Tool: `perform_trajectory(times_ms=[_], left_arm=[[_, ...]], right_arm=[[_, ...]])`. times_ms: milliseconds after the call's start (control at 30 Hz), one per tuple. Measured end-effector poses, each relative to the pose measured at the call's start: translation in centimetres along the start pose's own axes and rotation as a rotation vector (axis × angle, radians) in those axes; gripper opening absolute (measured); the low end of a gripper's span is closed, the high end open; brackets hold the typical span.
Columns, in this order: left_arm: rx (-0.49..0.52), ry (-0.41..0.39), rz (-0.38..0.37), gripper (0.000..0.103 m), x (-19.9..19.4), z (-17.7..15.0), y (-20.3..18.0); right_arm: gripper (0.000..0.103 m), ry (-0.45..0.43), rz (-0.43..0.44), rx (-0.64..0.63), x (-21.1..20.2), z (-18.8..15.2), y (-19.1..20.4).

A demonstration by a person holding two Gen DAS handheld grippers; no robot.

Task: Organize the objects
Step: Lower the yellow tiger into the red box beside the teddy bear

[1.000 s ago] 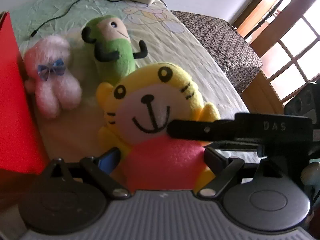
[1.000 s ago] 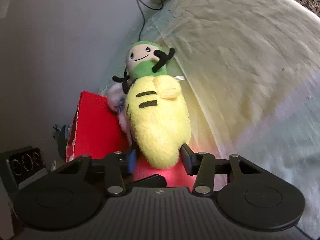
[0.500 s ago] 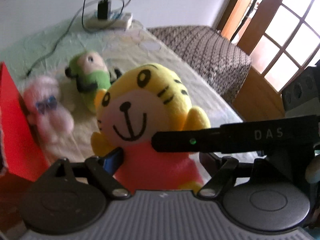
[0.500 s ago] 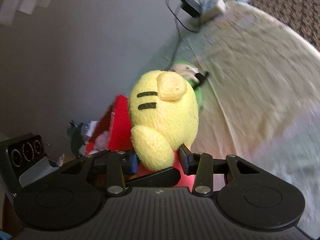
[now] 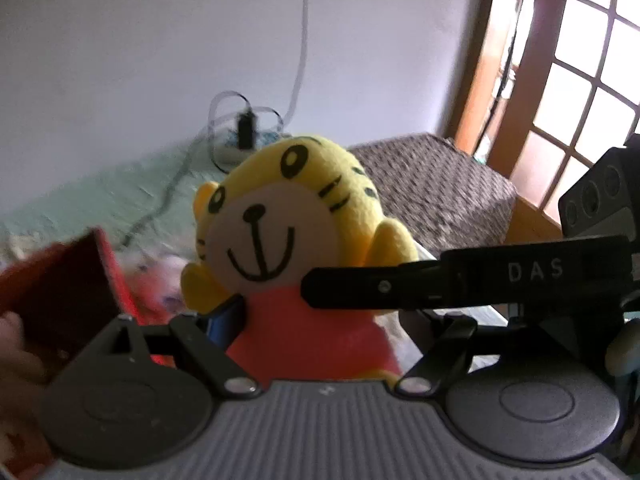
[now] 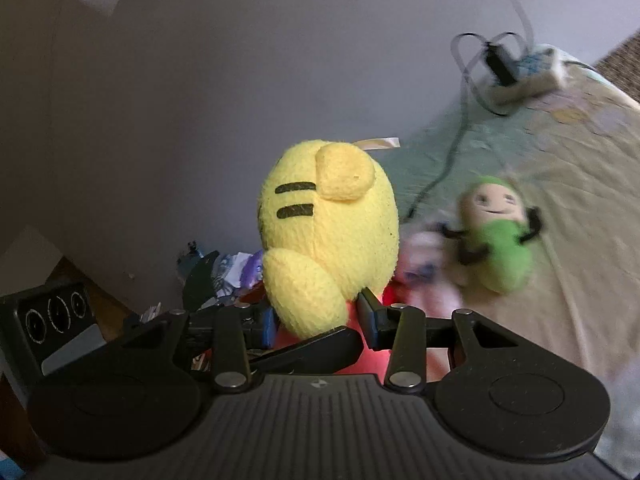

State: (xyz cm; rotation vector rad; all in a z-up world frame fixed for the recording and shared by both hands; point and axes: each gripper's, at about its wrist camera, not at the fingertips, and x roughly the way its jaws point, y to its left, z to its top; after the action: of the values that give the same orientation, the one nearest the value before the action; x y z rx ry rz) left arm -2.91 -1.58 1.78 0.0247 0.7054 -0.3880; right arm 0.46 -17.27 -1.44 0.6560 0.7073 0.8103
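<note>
Tiger plush (image 5: 288, 236) now lifted clear of bed, clamped between left gripper (image 5: 320, 320) and right gripper (image 6: 320, 316); both grasp its body. Red box (image 5: 60, 280) left of left gripper: likely destination.

Each black gripper (image 5: 320, 320) has round ribbed housings, silver screws; one (image 6: 320, 320) bears "DAS" lettering.

White capital letters "DAS" stand on the black bar (image 5: 536, 272) crossing the left wrist view; nothing else is legible.
</note>
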Motion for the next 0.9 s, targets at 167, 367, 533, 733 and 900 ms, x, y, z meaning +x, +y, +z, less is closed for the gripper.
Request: perform_trajectory(times_ms=[167, 367, 533, 733, 900], left_arm=[[-0.033, -0.051, 0.047, 0.081, -2.4, 0.3, 4.1], [-0.059, -0.068, 0.109, 0.081, -4.4, -0.1, 9.0], [-0.1, -0.052, 0.129, 0.081, -4.3, -0.7, 12.8], [-0.122, 0.014, 0.13, 0.081, -2.9, -2.1, 16.0], [-0.118, 0.061, 0.128, 0.081, -1.9, -3.5, 17.3]], right_arm=[[0.043, 0.023, 0.018, -0.057, 4.2, -0.2, 3.1], [0.043, 0.057, 0.009, -0.097, 8.8, -0.6, 5.3], [0.043, 0.094, -0.038, -0.135, 12.4, -1.4, 5.7], [0.043, 0.15, -0.098, -0.133, 15.4, -2.2, 5.3], [0.043, 0.166, -0.143, -0.162, 16.2, -2.9, 5.6]])
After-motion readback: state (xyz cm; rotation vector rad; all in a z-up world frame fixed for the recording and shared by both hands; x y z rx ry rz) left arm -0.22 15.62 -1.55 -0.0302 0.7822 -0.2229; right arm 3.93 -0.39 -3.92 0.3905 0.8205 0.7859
